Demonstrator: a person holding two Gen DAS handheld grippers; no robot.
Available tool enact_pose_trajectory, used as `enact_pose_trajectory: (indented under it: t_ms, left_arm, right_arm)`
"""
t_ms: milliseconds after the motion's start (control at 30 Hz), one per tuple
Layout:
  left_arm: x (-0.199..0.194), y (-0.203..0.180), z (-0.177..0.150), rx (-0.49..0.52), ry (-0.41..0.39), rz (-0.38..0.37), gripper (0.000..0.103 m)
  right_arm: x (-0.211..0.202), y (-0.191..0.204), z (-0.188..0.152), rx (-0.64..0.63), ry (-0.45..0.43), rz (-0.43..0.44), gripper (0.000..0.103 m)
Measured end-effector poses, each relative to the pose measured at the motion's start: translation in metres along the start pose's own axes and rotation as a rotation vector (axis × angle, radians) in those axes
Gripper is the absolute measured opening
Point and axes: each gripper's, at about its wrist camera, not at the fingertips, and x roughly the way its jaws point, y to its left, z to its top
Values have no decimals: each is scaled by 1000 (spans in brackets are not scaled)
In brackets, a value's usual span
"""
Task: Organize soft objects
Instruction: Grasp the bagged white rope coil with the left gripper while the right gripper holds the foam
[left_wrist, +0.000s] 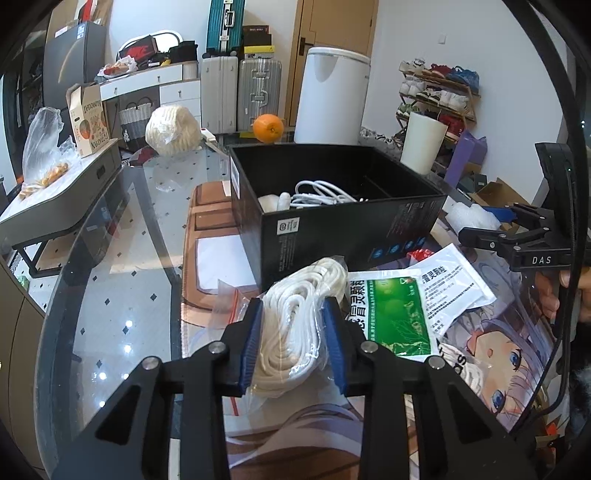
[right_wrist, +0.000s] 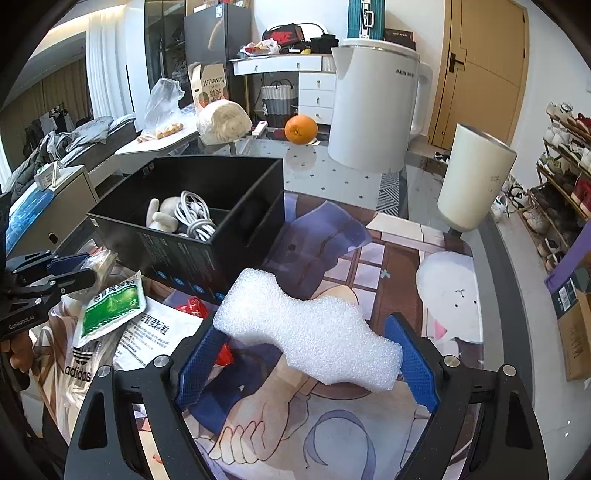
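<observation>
My left gripper (left_wrist: 295, 343) is shut on a clear bag of white rope (left_wrist: 295, 325), held just in front of the black box (left_wrist: 351, 236). The box holds white cables (left_wrist: 317, 194) and a pale soft item (right_wrist: 162, 214). My right gripper (right_wrist: 306, 354) has its blue pads against both ends of a white foam piece (right_wrist: 310, 328), right of the box (right_wrist: 207, 254). In the left wrist view the right gripper (left_wrist: 491, 229) shows at the far right with the foam (left_wrist: 471, 218). In the right wrist view the left gripper (right_wrist: 70, 269) shows at the far left.
Green and white sachets (left_wrist: 391, 317) and an Adidas bag (right_wrist: 79, 365) lie on the printed mat before the box. A white kettle (right_wrist: 373, 107), a cream tumbler (right_wrist: 472, 181), an orange (right_wrist: 301, 129) and a bagged rope ball (right_wrist: 221, 122) stand behind.
</observation>
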Motion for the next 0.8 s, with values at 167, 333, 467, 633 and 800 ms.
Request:
enact_pose_trajectory:
  t_ms: [167,333,467,633,800]
  left_arm:
    - [-14,-2,3,2,-39,5,31]
    - [-29,-5,9,11,-96,8,31]
    - [-42,-7,17,14,-150,7,31]
    - [-50,-8,28,12,-206,17,31]
    - [-51,-9,38,22,-239,23,31]
  right_arm:
    - [-12,-2,2,2,-39,-4,89]
    - [-27,-4,6,11,-79,2,89]
    - [-40,0,10,8,-112,25,89]
    - [-54,11,19,1,-142,73,89]
    - [-59,23,29,-20,-162,112,89]
